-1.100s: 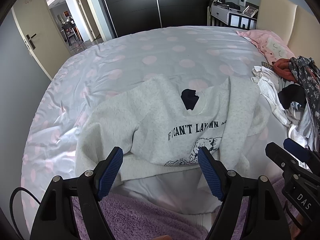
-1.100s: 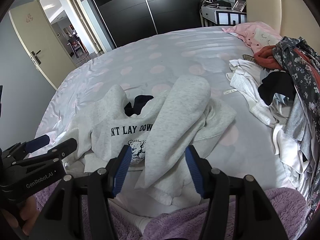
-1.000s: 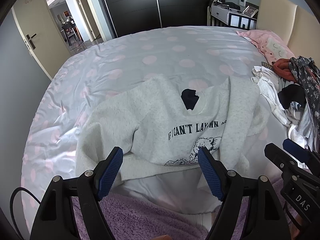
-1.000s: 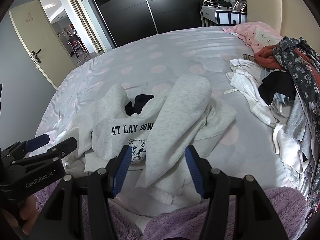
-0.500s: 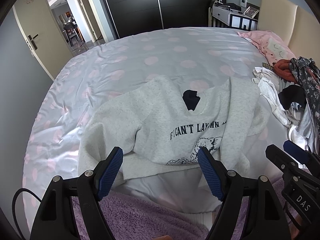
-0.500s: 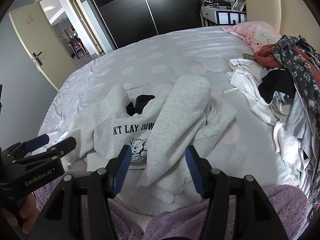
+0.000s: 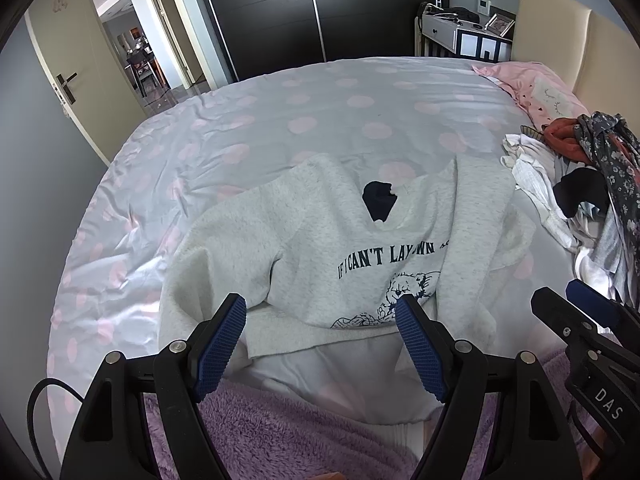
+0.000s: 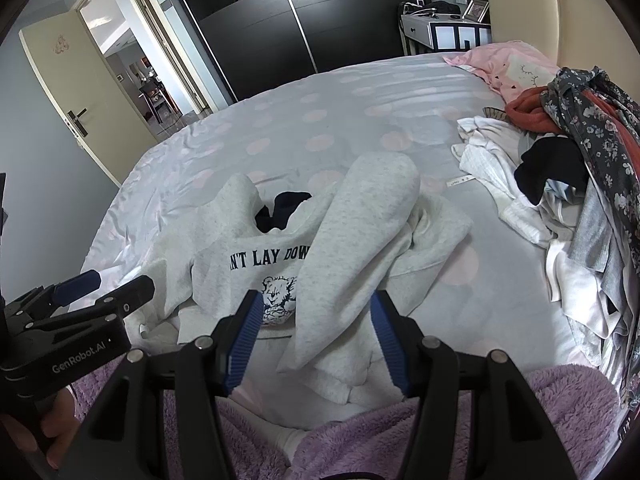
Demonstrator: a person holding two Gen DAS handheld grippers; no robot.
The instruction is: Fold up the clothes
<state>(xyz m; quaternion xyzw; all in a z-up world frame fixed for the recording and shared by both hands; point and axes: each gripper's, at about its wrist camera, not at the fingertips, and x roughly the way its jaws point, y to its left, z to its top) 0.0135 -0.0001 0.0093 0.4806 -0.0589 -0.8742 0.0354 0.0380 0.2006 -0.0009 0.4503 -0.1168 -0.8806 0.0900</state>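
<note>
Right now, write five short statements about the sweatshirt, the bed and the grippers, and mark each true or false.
1. The sweatshirt lies print side up. True.
2. One sleeve is folded across the print. True.
3. The right gripper is clamped on the sleeve. False: its fingers stand open, holding nothing.
4. The clothes pile sits left of the sweatshirt. False: it is on the right, near the headboard.
5. The left gripper is open and empty. True.
</note>
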